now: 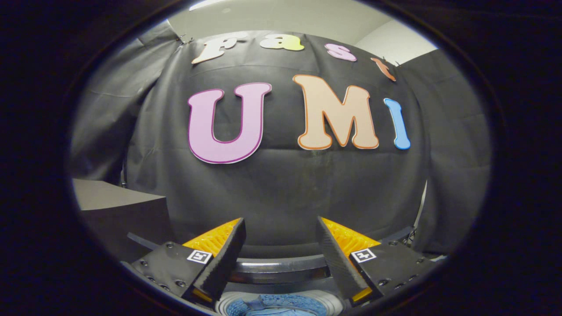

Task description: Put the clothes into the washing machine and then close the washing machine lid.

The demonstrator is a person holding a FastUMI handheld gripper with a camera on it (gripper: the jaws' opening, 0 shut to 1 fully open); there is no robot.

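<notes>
My gripper (281, 228) is open, its two fingers spread wide with nothing between them, held up in front of the black cloth wall. Below and between the fingers lies the round top of the washing machine (281, 268), its dark curved rim running across behind the fingers. Blue clothes (276, 306) lie inside the light drum opening, under the fingers' bases. I cannot make out the lid's position.
A dark box-like block with a grey top (118, 206) stands to the left of the machine, against the cloth wall (285, 193). Cables (410, 237) hang just right of the machine's rim.
</notes>
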